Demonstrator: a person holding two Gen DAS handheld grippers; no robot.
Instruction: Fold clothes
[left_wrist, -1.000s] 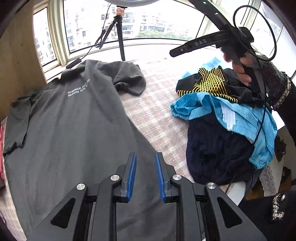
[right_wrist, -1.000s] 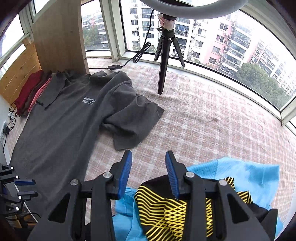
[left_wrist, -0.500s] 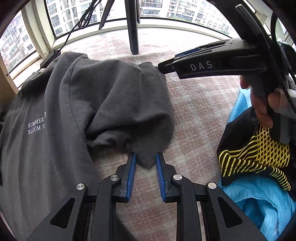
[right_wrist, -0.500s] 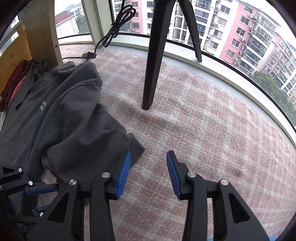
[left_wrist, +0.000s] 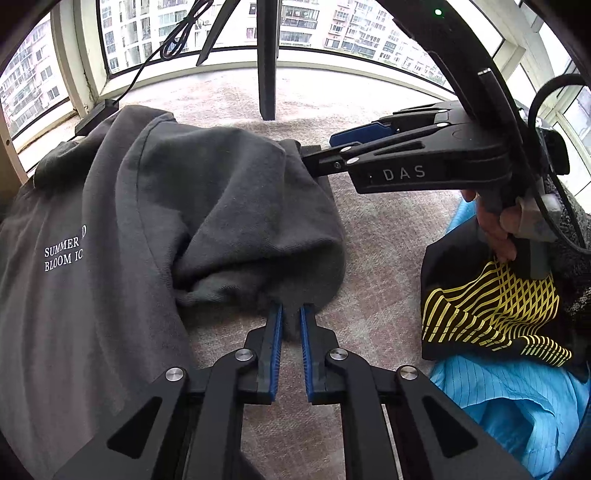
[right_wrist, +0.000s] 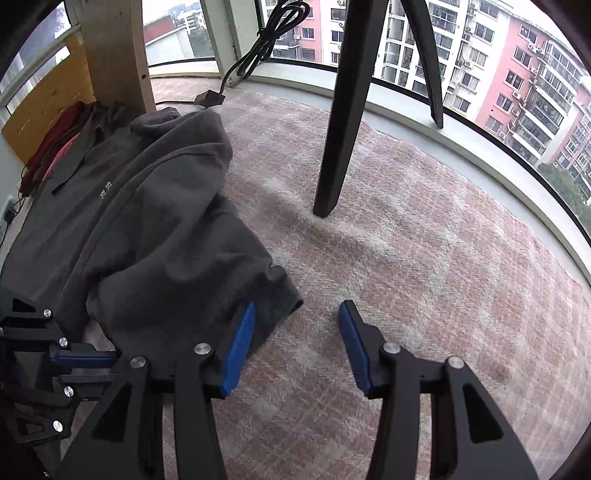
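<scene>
Left wrist view showed the left gripper (left_wrist: 291, 314) clenched on the near edge of the bunched sleeve of the grey shirt (left_wrist: 110, 258), its jaws having just closed in with cloth pinched between the pads. Beyond and to its right, the right gripper (left_wrist: 317, 155) lay at the sleeve's far corner. In the right wrist view the right gripper (right_wrist: 295, 314) had its jaws closing too, but a plain gap remained: the left pad rested on the sleeve hem (right_wrist: 273, 291) and the right pad stood on bare carpet (right_wrist: 443, 258), so nothing was grasped yet. The step in hand appeared to be taking hold of the sleeve to fold it inward over the shirt body, which lay spread to the left of both grippers. Next, the right gripper likely needed to finish closing on the hem. A tripod leg (right_wrist: 340, 129) stood ahead of it, and a pile of clothes (left_wrist: 498, 332) lay to the left gripper's right; open room lay leftward over the shirt.
</scene>
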